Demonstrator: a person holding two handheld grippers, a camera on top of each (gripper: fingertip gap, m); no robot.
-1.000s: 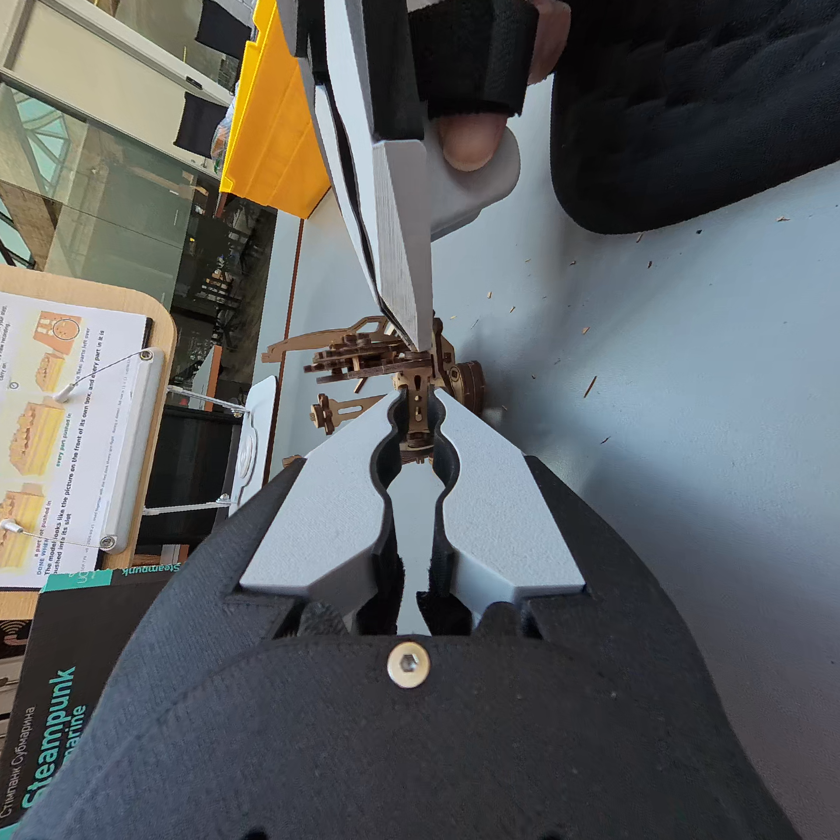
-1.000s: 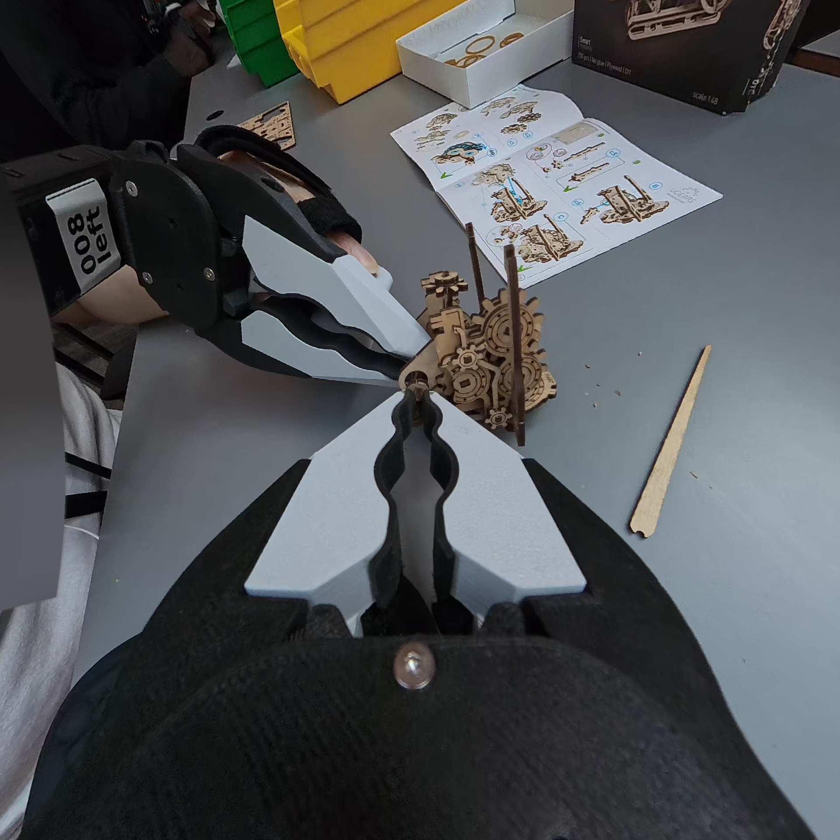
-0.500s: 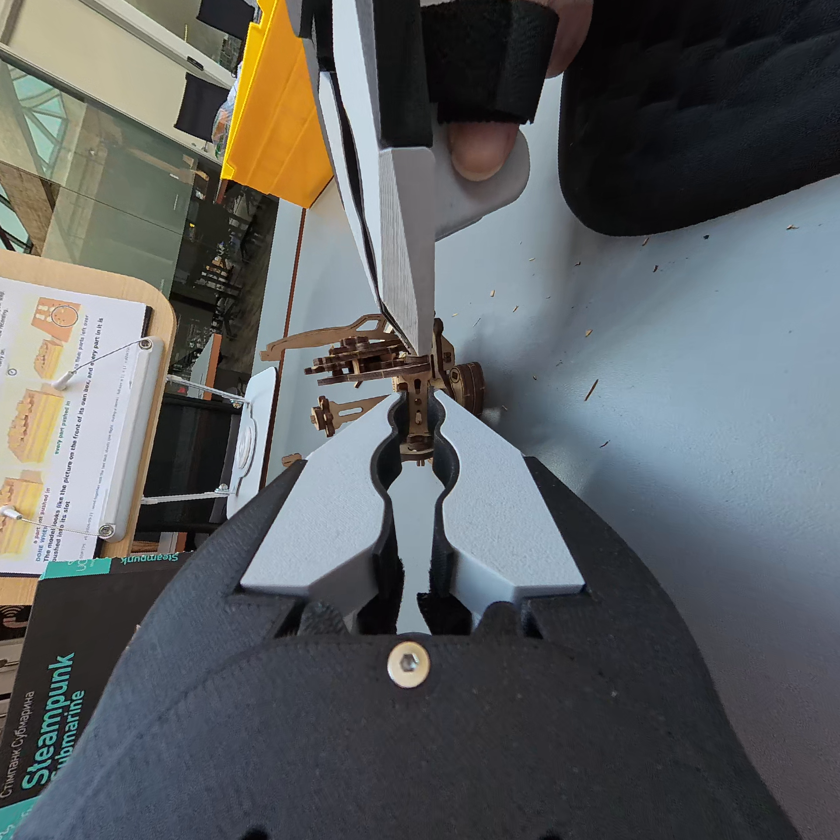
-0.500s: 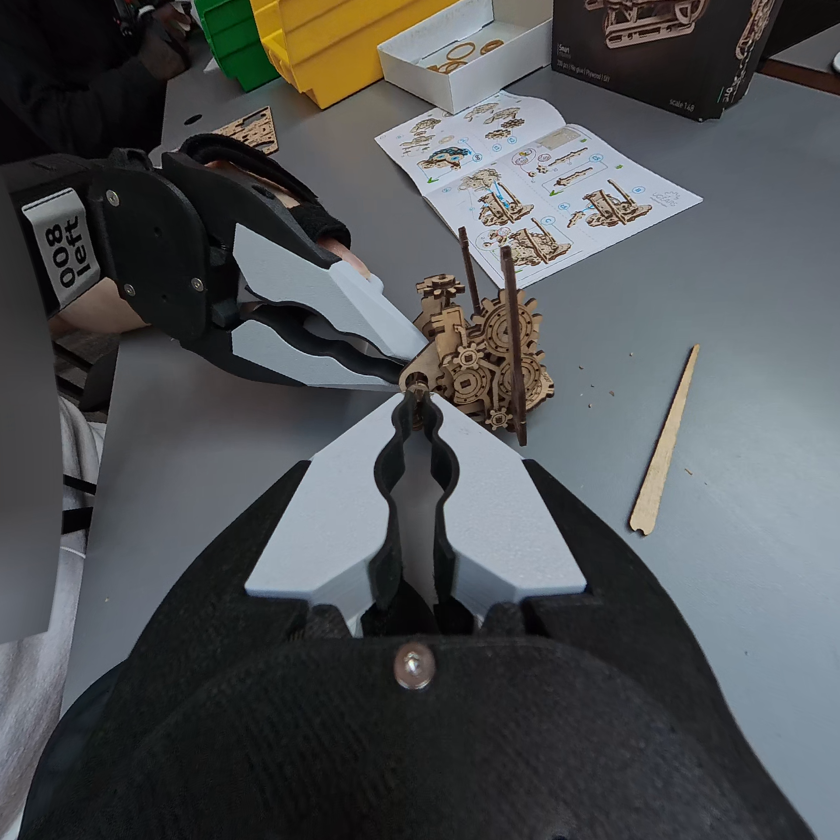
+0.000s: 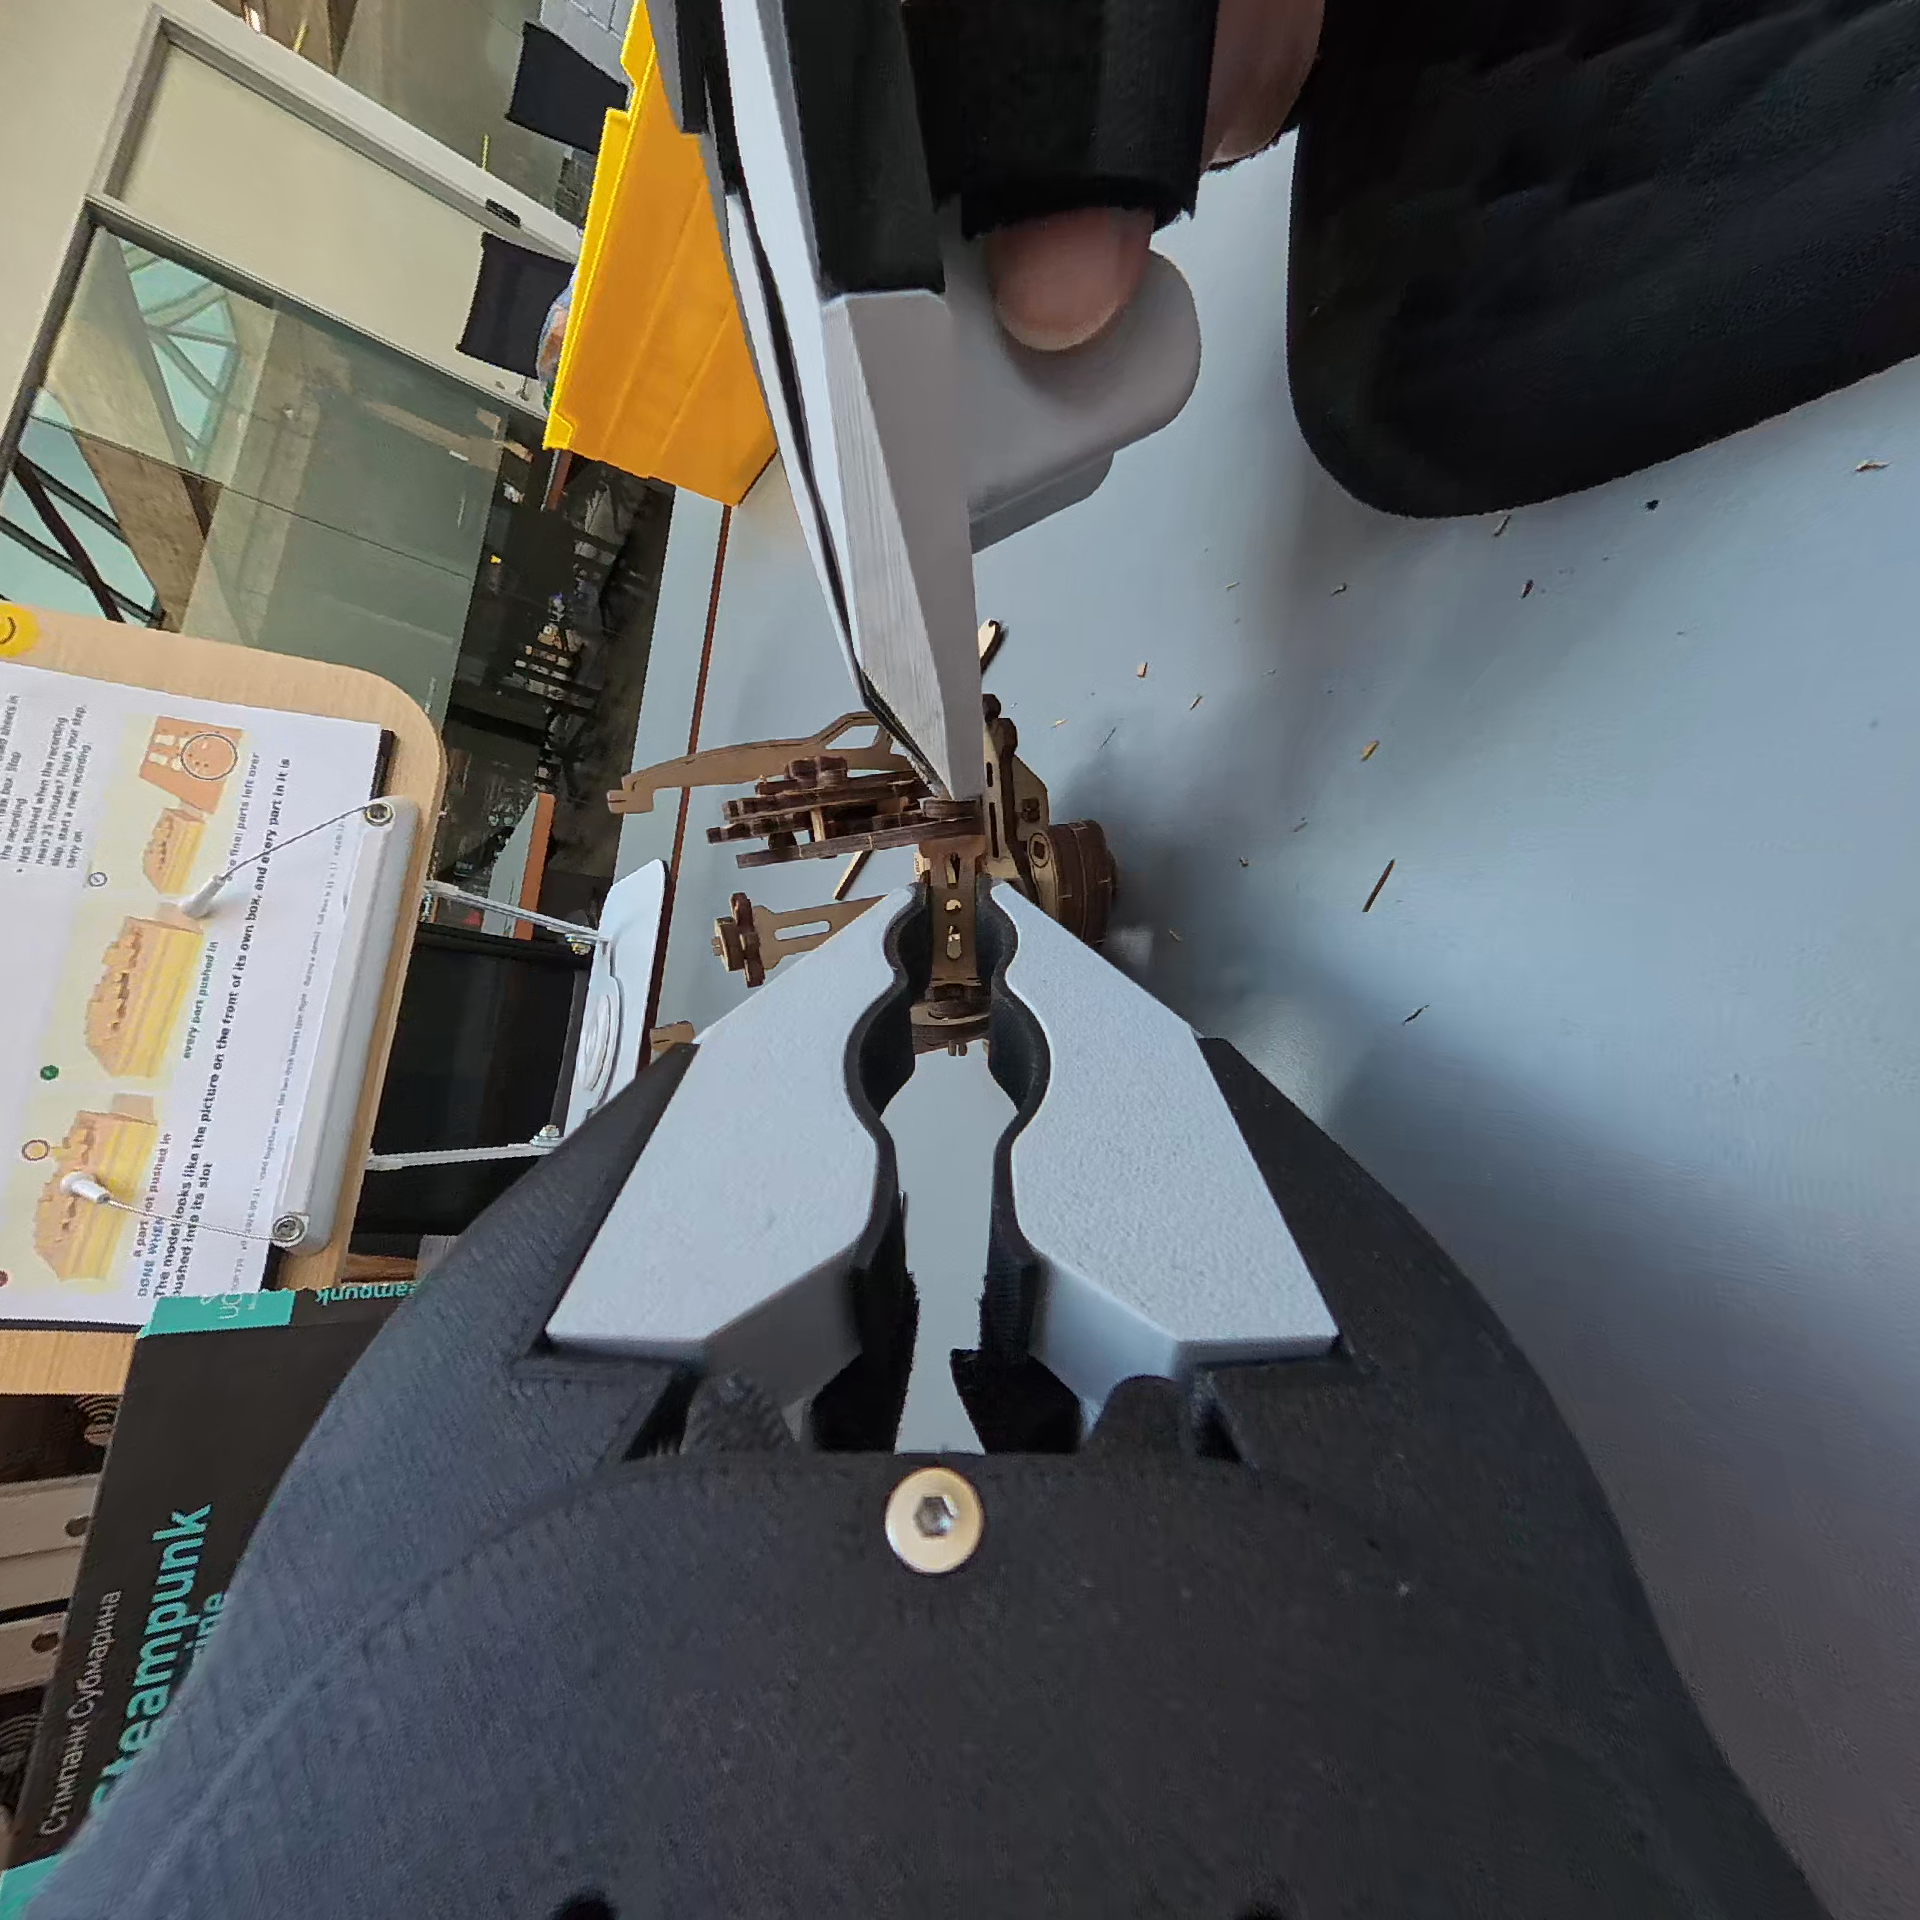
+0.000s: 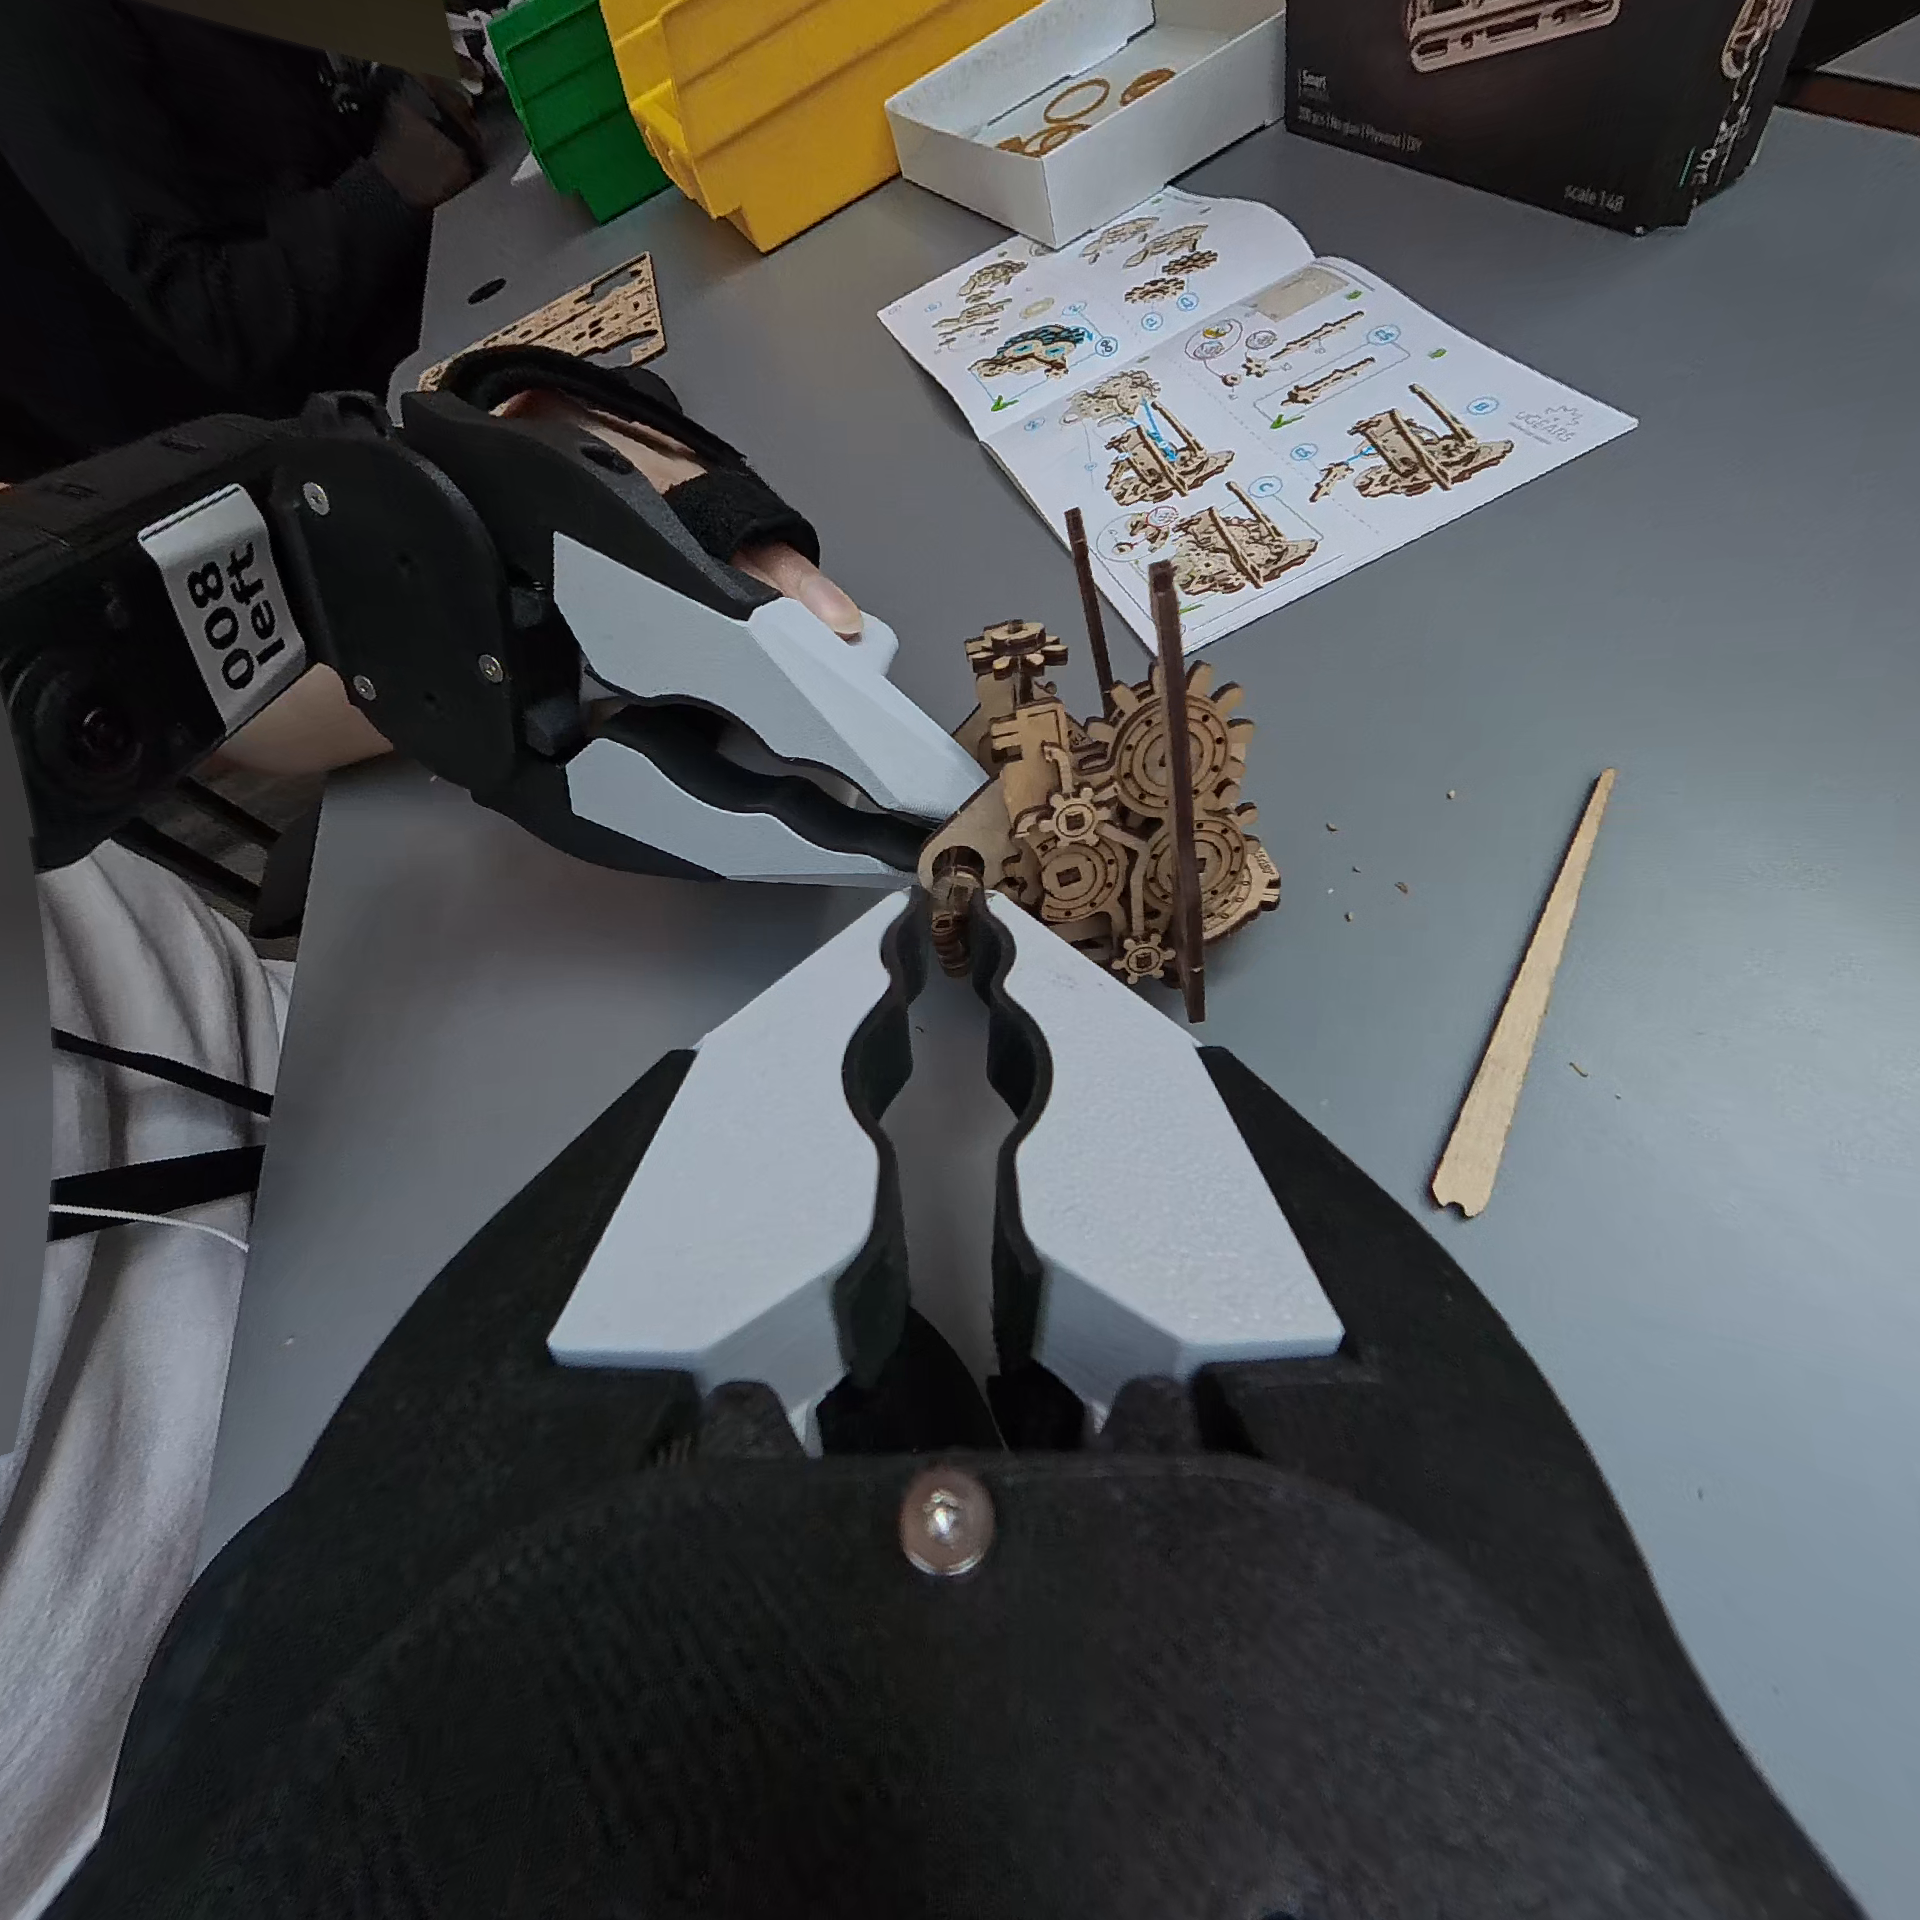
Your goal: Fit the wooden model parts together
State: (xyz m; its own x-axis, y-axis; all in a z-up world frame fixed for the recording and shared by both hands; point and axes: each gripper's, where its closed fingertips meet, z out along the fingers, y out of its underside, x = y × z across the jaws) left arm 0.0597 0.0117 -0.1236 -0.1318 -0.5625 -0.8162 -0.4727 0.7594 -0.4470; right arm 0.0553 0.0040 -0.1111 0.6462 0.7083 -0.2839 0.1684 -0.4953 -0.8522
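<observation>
The wooden gear model (image 6: 1122, 810) stands on the grey table (image 6: 1662, 727), with two dark upright sticks rising from it. My right gripper (image 6: 945, 914) is shut on a small wooden part (image 6: 951, 904) at the model's near left corner. My left gripper (image 6: 920, 847) comes in from the left and is shut on the model's edge at the same corner. In the left wrist view my left gripper (image 5: 951, 935) clamps a wooden piece of the model (image 5: 831, 821). The right gripper (image 5: 956, 795) reaches down from above, its tips touching the model.
A loose wooden stick (image 6: 1522, 997) lies right of the model. An open instruction sheet (image 6: 1247, 395), a white parts box (image 6: 1070, 114), yellow bins (image 6: 810, 104), a green bin (image 6: 561, 114), a dark box (image 6: 1558, 94) and a plywood sheet (image 6: 561, 322) sit behind. Wood crumbs dot the table. Only a small space, under 4 cm, lies between the two pairs of fingers. The loose wooden stick (image 6: 1522, 997) is about 11 centimeters from both grippers' fingertips.
Both grippers keep their hold at the model's corner. The views have only drifted slightly; nothing was let go or taken.
</observation>
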